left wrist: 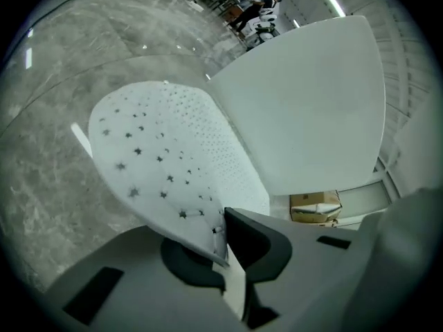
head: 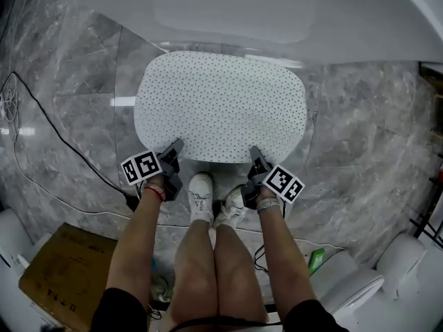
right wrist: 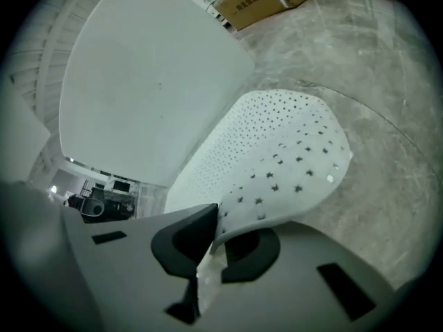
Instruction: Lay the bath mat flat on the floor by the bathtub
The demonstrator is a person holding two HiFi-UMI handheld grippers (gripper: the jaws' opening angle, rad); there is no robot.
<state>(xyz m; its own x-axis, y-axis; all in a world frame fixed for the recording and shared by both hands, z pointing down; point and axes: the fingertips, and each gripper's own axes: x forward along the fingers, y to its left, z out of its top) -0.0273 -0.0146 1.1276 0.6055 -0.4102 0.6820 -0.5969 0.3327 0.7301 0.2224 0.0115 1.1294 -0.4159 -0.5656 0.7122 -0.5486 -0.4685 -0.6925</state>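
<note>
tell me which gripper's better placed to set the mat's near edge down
Neither, about even: the left gripper and right gripper each have jaws shut on the near edge of the bath mat. Probably lower both together.

The white perforated rubber bath mat (head: 220, 106) lies on the grey marble-tile floor (head: 76, 116), its far edge just beside the white bathtub (head: 235, 12), which stands behind it. At the mat's near edge, the left gripper (head: 177, 146) pinches the left corner between its jaws and the right gripper (head: 254, 152) the right corner, with that edge raised off the floor. The person's white sneakers (head: 201, 198) stand just before the mat, between the grippers. A thin black cable (head: 52, 130) runs left of the mat. A brown cardboard box (head: 66, 272) sits well before it, to the left.
</note>
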